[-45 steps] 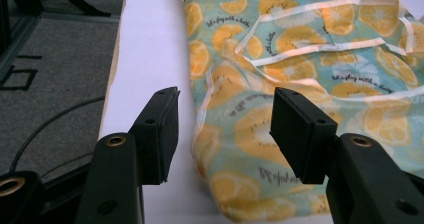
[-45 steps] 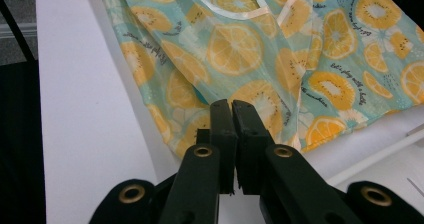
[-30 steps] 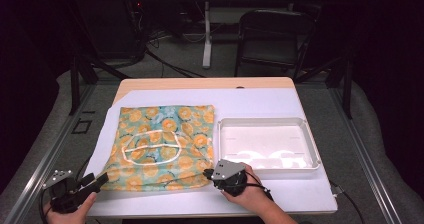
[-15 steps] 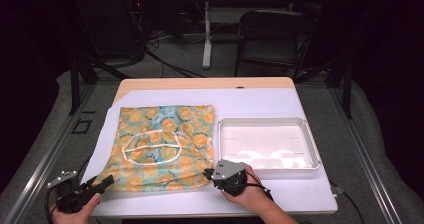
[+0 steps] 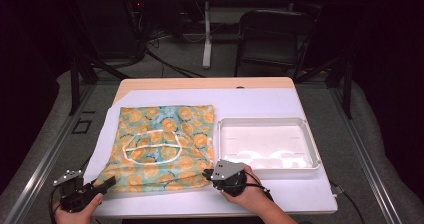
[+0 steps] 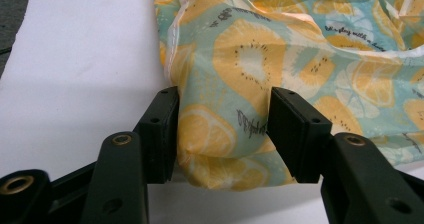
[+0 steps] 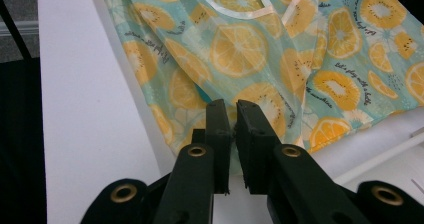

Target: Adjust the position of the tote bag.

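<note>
My left gripper (image 6: 222,134) had just been closing, fingers astride the bag's (image 5: 162,146) corner but not pinching. My right gripper (image 7: 232,134) pinched the other corner thinly; I judged a lift might slip it free

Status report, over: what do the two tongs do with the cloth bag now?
Left tongs closing around bag corner, not yet pinching. Right tongs pinch the other near corner. White tray beside the bag, not in the way.

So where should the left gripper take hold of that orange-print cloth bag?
At the near left corner of the cloth bag, coming in level from the table's near edge. That corner bulges up off the table between the left gripper's open fingers, which have just been closing.
</note>
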Tool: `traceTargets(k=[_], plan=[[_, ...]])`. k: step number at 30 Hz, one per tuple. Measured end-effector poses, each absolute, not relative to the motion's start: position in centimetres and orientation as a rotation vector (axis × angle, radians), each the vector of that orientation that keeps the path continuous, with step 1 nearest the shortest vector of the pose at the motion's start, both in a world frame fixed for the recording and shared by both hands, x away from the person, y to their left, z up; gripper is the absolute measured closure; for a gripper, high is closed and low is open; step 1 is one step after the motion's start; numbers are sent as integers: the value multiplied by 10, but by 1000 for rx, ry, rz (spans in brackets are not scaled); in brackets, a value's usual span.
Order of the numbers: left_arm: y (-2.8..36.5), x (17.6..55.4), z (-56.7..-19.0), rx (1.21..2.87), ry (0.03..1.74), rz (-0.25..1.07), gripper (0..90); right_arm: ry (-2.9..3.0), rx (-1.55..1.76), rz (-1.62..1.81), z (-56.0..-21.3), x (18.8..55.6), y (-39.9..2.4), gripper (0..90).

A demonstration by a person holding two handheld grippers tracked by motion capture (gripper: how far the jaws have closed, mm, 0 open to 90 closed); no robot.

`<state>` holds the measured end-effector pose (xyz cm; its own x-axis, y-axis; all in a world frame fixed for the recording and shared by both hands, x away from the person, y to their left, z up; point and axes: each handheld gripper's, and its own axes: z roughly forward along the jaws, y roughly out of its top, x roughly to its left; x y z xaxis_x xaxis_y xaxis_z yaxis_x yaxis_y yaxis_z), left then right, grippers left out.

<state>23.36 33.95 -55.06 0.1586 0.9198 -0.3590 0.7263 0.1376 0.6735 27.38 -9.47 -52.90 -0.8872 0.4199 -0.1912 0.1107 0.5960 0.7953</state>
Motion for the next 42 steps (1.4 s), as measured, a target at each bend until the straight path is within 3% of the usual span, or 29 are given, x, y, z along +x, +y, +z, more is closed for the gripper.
traceTargets(k=[20,33,38,42], plan=[[329,233,-543,1746,1502,432,852,2458,436,1202,-530,274,-94,844],[321,237,-537,1826,1450,515,861,2409,501,1251,-529,284,-86,885],[322,238,-537,1805,1445,512,846,2409,503,1277,-524,281,-92,856],[323,240,-535,1798,1446,507,842,2401,507,1307,-522,278,-96,781]])
